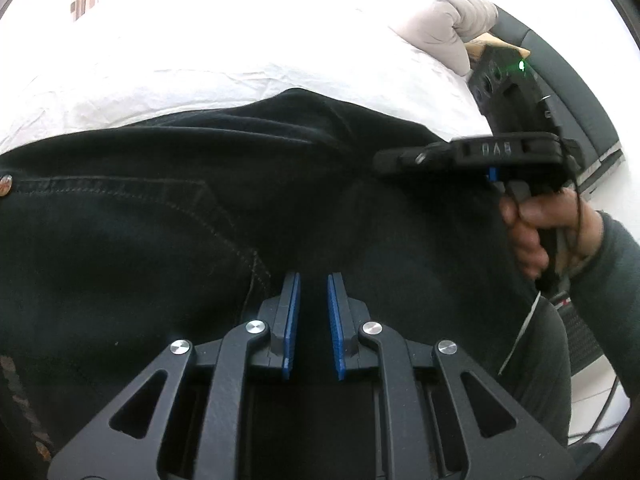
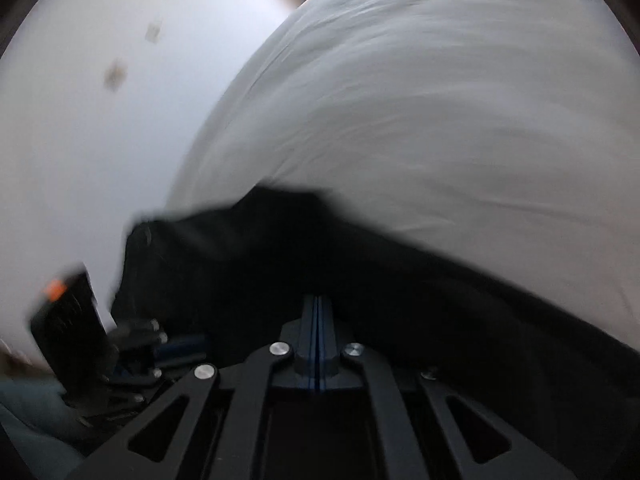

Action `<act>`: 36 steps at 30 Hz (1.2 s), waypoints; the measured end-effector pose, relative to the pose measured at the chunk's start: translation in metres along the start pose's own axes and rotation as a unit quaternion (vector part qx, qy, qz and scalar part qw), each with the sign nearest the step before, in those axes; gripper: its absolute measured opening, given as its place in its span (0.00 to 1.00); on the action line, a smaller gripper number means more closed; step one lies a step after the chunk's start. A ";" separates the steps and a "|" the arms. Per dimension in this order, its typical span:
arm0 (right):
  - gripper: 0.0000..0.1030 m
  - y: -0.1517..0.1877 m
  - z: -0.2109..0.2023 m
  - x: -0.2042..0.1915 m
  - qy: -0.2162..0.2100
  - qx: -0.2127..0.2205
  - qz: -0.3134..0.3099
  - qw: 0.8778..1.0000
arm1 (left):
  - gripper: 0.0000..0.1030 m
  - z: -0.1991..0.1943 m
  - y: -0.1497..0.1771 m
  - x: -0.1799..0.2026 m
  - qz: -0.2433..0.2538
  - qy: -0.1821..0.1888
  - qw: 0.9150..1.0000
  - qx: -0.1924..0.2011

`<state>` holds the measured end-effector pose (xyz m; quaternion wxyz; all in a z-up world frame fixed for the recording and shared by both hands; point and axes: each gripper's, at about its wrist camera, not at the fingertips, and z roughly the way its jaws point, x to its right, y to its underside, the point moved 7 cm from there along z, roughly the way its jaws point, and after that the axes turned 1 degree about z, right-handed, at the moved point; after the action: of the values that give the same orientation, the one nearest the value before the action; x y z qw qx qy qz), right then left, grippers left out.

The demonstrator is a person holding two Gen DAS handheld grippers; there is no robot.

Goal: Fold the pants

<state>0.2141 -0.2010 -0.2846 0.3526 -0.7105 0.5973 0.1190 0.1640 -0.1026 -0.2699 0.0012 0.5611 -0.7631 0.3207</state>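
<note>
Soft, heavy denim pants (image 1: 168,216); best gripped at seams. Left gripper (image 1: 313,280) pinching cloth, right gripper (image 2: 319,300) clamped empty.

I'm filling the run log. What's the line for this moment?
pants: on white sheet | left gripper: gripping pants | right gripper: shut

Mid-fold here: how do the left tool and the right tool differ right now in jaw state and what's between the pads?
The left tool has a narrow gap between its blue pads, with dark pants fabric in that gap; the right tool has its pads pressed flat together.
Whether the left tool grips the fabric is unclear; the right tool shows nothing visible between its pads.
Both point down at the pants on the white sheet.
</note>
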 end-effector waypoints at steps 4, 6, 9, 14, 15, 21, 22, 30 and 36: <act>0.00 -0.005 -0.058 0.056 0.113 0.068 0.047 0.990 | 0.13 -0.014 -0.004 0.000 -0.024 -0.003 1.000 -0.012; 0.09 0.000 -0.083 0.079 0.180 0.087 0.076 0.977 | 0.13 -0.021 -0.023 0.006 -0.020 0.001 1.000 0.003; 0.12 0.010 -0.109 0.059 0.107 0.130 0.089 0.982 | 0.13 -0.014 -0.062 0.021 -0.006 0.017 1.000 0.015; 0.45 0.033 -0.092 0.008 0.006 0.108 0.039 0.993 | 0.13 0.052 -0.069 0.025 0.025 0.004 0.997 -0.069; 0.45 0.039 -0.087 0.016 0.021 0.091 0.036 0.995 | 0.13 0.055 -0.070 0.021 0.020 0.020 0.997 -0.065; 0.00 0.065 -0.123 0.136 0.075 0.108 0.161 0.978 | 0.13 0.036 -0.069 -0.023 -0.028 0.070 0.996 -0.052; 0.00 0.075 -0.148 0.161 0.093 0.131 0.184 0.970 | 0.13 0.029 -0.067 -0.031 -0.028 0.059 0.997 -0.048; 0.00 0.132 -0.246 0.260 0.214 0.205 0.317 0.901 | 0.13 -0.058 -0.019 -0.109 -0.078 0.041 0.996 0.010; 0.55 0.103 -0.241 0.172 0.137 0.230 0.247 0.931 | 0.13 -0.127 0.000 -0.122 -0.104 -0.001 0.992 0.073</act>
<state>0.1020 -0.4912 -0.2491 0.3805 -0.4496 0.8073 -0.0370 0.1634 0.0642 -0.2131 -0.0076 0.6364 -0.6750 0.3732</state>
